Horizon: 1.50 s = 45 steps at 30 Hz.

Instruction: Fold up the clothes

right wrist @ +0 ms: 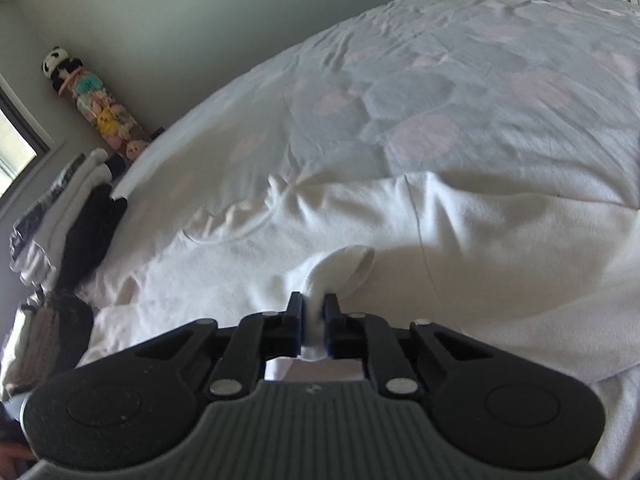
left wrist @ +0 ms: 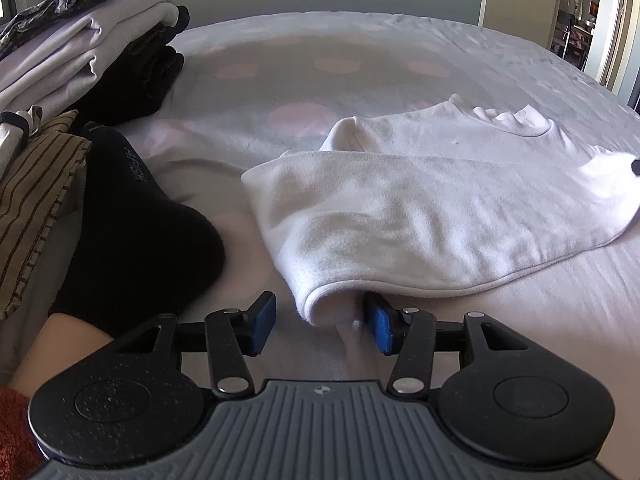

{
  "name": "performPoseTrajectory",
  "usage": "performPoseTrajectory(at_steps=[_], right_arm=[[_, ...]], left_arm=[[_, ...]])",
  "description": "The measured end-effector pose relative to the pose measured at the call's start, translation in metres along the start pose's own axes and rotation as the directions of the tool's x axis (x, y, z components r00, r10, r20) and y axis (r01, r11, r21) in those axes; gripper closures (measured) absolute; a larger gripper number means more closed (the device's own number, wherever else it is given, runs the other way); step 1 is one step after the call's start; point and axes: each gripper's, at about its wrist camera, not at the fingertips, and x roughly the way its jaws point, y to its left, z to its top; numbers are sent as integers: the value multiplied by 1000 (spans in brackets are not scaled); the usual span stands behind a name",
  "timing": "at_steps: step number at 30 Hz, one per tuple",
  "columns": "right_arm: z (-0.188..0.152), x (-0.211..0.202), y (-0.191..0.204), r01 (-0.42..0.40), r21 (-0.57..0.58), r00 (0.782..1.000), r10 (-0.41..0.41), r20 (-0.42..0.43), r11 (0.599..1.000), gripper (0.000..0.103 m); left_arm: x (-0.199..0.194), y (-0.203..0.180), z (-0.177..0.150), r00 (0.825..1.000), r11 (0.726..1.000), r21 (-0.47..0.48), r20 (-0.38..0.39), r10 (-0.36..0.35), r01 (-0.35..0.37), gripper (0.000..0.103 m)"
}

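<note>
While the white sweatshirt lies partly folded on the bed, its neckline faces the bed's far side and its long axis runs sideways across the left wrist view. The left gripper stands with fingers apart around the garment's near folded corner. The right gripper is clamped on a pinch of the same white fabric. Left of the sweatshirt rests a foot in a black sock, a striped cloth, and behind them a pile of folded clothes.
</note>
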Motion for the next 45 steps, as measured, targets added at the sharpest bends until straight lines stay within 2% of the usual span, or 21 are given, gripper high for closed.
performPoseTrajectory(at_steps=[4, 10, 18, 19, 22, 24, 28, 35, 39, 45], right_arm=[[29, -23, 24, -91, 16, 991, 89, 103, 996, 91], [67, -50, 67, -198, -33, 957, 201, 211, 980, 91], [91, -93, 63, -185, -39, 914, 186, 361, 982, 91], [90, -96, 54, -155, -20, 917, 152, 369, 988, 91], [80, -91, 14, -21, 118, 946, -19, 324, 993, 91], [74, -87, -12, 71, 203, 952, -128, 280, 977, 91], [51, -67, -42, 197, 268, 956, -245, 160, 943, 91], [21, -39, -56, 307, 178, 944, -323, 67, 935, 91], [16, -39, -58, 306, 160, 946, -318, 57, 939, 91], [13, -43, -55, 280, 116, 956, -288, 58, 953, 91]], left_arm=[[0, -4, -1, 1000, 1000, 20, 17, 3, -3, 45], [2, -1, -2, 1000, 1000, -5, 18, -4, 4, 45], [4, 7, -4, 1000, 999, -36, 2, 0, 0, 44], [4, 8, -4, 1000, 999, -39, 2, 0, 0, 44], [4, 7, -5, 1000, 999, -34, 0, 6, -6, 44], [4, 6, -5, 1000, 1000, -26, -2, 13, -13, 44], [3, 11, -1, 999, 999, -35, -38, 12, -13, 44], [-9, 25, 14, 987, 996, -78, -146, -64, 53, 45], [-27, 40, 32, 978, 973, -155, -93, -184, 169, 45], [-12, 46, 93, 978, 970, -164, -75, -196, 182, 44]])
